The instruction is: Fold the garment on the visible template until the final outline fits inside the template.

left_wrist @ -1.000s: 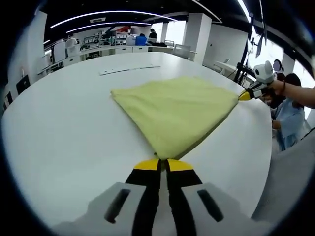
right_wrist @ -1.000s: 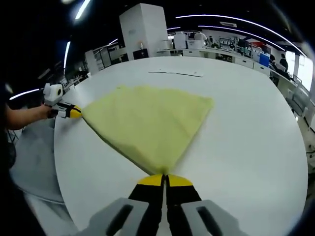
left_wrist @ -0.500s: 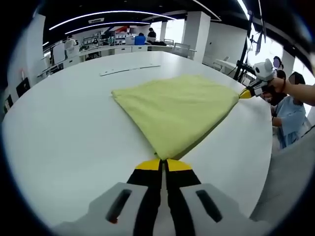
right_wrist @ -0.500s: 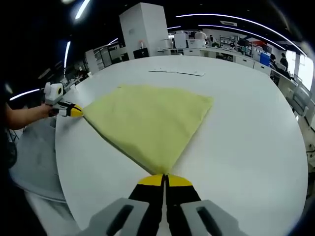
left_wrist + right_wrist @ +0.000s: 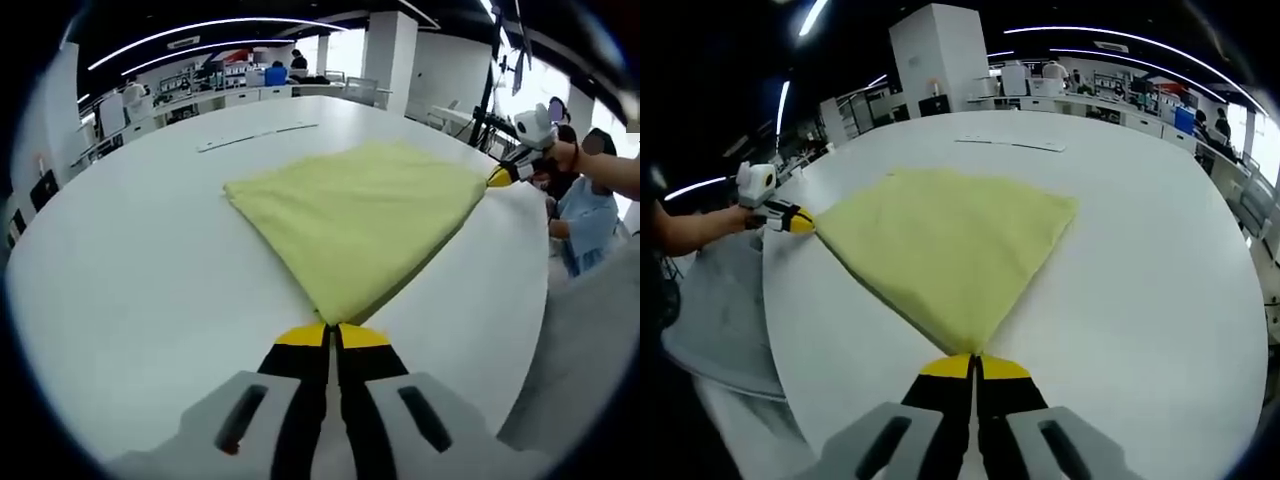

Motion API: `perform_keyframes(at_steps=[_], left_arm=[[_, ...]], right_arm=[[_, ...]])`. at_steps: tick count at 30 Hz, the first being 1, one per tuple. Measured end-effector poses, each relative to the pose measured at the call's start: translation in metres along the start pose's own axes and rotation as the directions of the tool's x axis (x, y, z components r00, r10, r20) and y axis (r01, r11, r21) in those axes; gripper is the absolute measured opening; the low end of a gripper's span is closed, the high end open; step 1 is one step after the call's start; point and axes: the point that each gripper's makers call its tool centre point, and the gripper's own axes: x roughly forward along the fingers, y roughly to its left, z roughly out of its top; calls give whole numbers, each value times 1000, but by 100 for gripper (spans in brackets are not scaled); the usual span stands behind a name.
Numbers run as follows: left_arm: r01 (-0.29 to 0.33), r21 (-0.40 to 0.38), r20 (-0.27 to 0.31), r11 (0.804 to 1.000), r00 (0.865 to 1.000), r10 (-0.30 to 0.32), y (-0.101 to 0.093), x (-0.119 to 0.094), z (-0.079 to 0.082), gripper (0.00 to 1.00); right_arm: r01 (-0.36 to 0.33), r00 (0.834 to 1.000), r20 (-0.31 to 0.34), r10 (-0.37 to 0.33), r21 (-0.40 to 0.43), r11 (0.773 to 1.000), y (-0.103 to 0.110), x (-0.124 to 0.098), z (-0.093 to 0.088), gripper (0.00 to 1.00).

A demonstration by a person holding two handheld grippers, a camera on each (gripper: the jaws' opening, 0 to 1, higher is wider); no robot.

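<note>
- Left gripper view: left tool (image 5: 333, 335) has jaws closed, pinching the near corner of the yellow garment (image 5: 355, 215). Garment lies flat on the white counter (image 5: 130, 260), folded to a rough quad w/ doubled edge showing on the near right side.
- Right tool (image 5: 497, 177) comes in from the right, yellow tips on the far right corner; looks clamped on it.
- A thin strip (image 5: 258, 137) lies on the counter beyond the garment, apart from it. Can't make out a template outline.
- Right gripper view: right tool (image 5: 975, 365) closed on its corner of the garment (image 5: 950, 245); cloth fans out flat from the jaws across the counter (image 5: 1140, 290).
- Left tool (image 5: 795, 220) at the left corner, near counter edge.
- Progress, my guess: at least one fold done, both corners gripped for the next fold or a smoothing pull. Fit vs template can't be checked; prob. more folds left.
</note>
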Motion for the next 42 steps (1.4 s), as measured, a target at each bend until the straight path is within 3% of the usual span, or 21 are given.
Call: perform_keyframes(at_steps=[8,13,16,20,24,36,42], left_arm=[[7,6,-7,1000,1000,-7,-4,-6,-8,0],[-6,15,2,1000,1000,6,-3,-11,-8,0],[7,-5,39,1000,999,-7,-7,-16,-3,16],[13,-21,73,1000,997,-12,-10,-23,4,24],[7,-52,106,999,994,-1,-14,-31,13,46],[2,-117,217,993,976,24,-29,-69,44,77],[-13,-152,234,988,971,49,-36,-81,51,94]], right_arm=[[-8,1000,-2,8,3,1000,8,-3,-7,0],[4,1000,29,-4,0,1000,11,-7,-2,0],[-6,999,38,6,3,1000,15,-10,2,15],[7,999,53,-6,-20,1000,20,-16,9,32],[8,997,71,-6,-28,1000,28,-22,16,54],[30,986,165,-19,-65,997,60,-55,49,80],[20,983,184,-14,-32,999,73,-62,54,88]])
